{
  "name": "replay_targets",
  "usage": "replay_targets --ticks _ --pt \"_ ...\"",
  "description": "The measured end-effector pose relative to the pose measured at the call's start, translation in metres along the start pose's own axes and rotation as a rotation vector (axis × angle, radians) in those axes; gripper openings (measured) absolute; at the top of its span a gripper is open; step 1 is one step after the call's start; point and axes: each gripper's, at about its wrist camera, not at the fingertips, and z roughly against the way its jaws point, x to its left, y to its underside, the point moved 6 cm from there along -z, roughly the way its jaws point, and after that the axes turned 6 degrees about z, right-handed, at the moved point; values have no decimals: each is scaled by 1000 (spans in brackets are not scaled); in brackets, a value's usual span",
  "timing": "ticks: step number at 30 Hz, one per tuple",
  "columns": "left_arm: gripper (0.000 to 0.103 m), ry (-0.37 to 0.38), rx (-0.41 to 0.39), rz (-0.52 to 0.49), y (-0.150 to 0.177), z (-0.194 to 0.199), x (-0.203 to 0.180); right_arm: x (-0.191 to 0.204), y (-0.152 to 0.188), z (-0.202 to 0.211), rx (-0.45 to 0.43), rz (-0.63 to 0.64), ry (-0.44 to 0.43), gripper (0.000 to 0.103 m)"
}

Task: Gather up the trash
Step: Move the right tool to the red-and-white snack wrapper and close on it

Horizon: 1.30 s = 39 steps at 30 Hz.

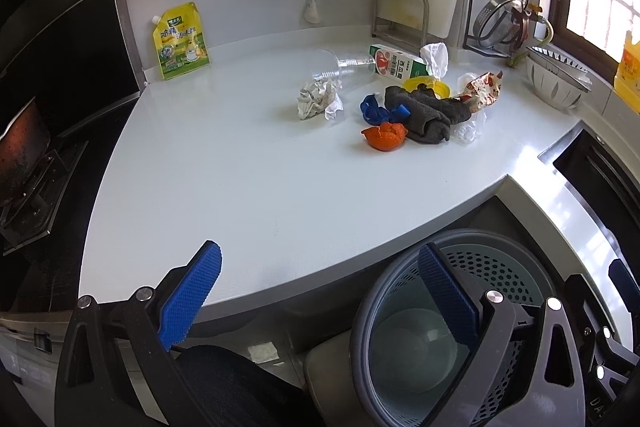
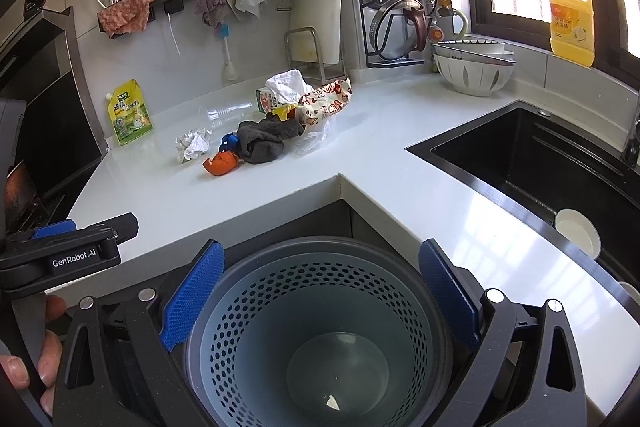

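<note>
Both claws wide open, empty: left claw [image 1: 320, 301], right claw [image 2: 320, 293] over bin [image 2: 320, 343]. We approach orange peel [image 1: 384, 135] low on counter [image 1: 240, 167], avoiding the grey cloth [image 1: 426, 111].

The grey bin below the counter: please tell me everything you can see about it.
The bin is round and looks like plastic, with a dark grey rim and a paler blue-grey inner wall full of small holes. It stands upright on the floor in the counter's inner corner, mouth open, no lid. Inside it is nearly empty: only one small pale scrap lies on the smooth bottom. The right gripper hangs open above it, apparently without touching.
</note>
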Motion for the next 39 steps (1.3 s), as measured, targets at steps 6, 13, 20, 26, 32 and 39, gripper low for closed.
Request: replay_targets --ticks 6,13,20,26,32,39 --pt "97 0 3 -13 -13 -17 -3 -11 -11 -19 14 -9 -1 94" --pt "97 -18 14 19 -31 -43 7 -26 -26 -49 45 -24 -11 93" --pt "97 -13 -3 40 -54 -60 1 -39 -58 -81 37 -30 -9 93" --pt "97 -11 10 63 -63 -78 -6 -40 -87 -111 42 -18 -24 93" --pt "97 -7 20 73 -66 -91 -15 -30 -116 -141 40 5 -35 93" --pt "97 -25 19 62 -75 -103 -18 -28 -138 -180 77 -23 -41 93"
